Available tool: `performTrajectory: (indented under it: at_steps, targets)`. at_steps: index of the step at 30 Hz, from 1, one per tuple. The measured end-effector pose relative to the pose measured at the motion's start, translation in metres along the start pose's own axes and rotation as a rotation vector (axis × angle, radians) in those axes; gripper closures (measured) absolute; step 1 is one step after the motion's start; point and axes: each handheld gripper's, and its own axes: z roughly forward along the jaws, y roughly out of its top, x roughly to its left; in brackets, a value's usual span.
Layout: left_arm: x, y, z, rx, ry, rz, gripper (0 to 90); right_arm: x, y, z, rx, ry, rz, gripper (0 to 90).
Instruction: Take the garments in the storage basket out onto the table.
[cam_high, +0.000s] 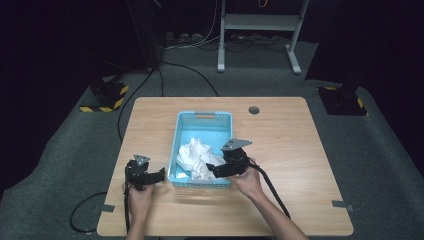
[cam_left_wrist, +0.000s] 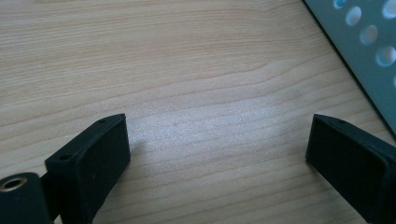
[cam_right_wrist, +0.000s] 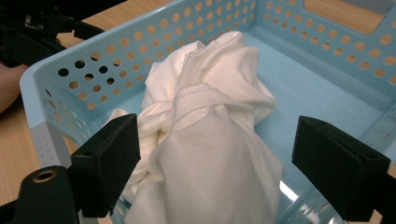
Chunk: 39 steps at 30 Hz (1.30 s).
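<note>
A light blue perforated basket (cam_high: 204, 118) stands mid-table with a crumpled white garment (cam_high: 196, 157) in its near half. My right gripper (cam_high: 212, 171) hangs over the basket's near right corner, open, its jaws spread either side of the white garment (cam_right_wrist: 210, 140) without touching it. The basket wall (cam_right_wrist: 116, 56) rises behind the cloth. My left gripper (cam_high: 161, 174) rests low at the basket's near left corner, open, with bare wood between its jaws. In the left gripper view my left gripper (cam_left_wrist: 219, 149) faces the tabletop (cam_left_wrist: 187, 84), and the basket's side (cam_left_wrist: 369, 51) is at the upper right.
The wooden table (cam_high: 285, 150) has a round cable hole (cam_high: 254, 110) behind the basket. Cables trail from both grippers over the near edge. A white frame (cam_high: 260, 30) and yellow-black striped bases (cam_high: 104, 97) stand on the grey floor beyond.
</note>
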Motion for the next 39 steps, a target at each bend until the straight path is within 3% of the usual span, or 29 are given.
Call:
performTrajectory:
  at_steps: [12, 20, 28, 39]
  targets:
    - [0.0, 0.0, 0.0, 0.0, 0.0, 0.0, 6.4, 0.0, -0.004, 0.013, 0.046, 0.013, 0.003, 15.9]
    - [0.0, 0.0, 0.0, 0.0, 0.0, 0.0, 6.4, -0.001, -0.008, 0.021, 0.079, 0.042, 0.008, 25.8]
    - [0.0, 0.0, 0.0, 0.0, 0.0, 0.0, 6.4, -0.001, -0.008, 0.022, 0.095, 0.018, 0.004, 35.9]
    - [0.0, 0.0, 0.0, 0.0, 0.0, 0.0, 6.4, 0.003, -0.004, 0.018, 0.136, -0.004, -0.054, 56.8]
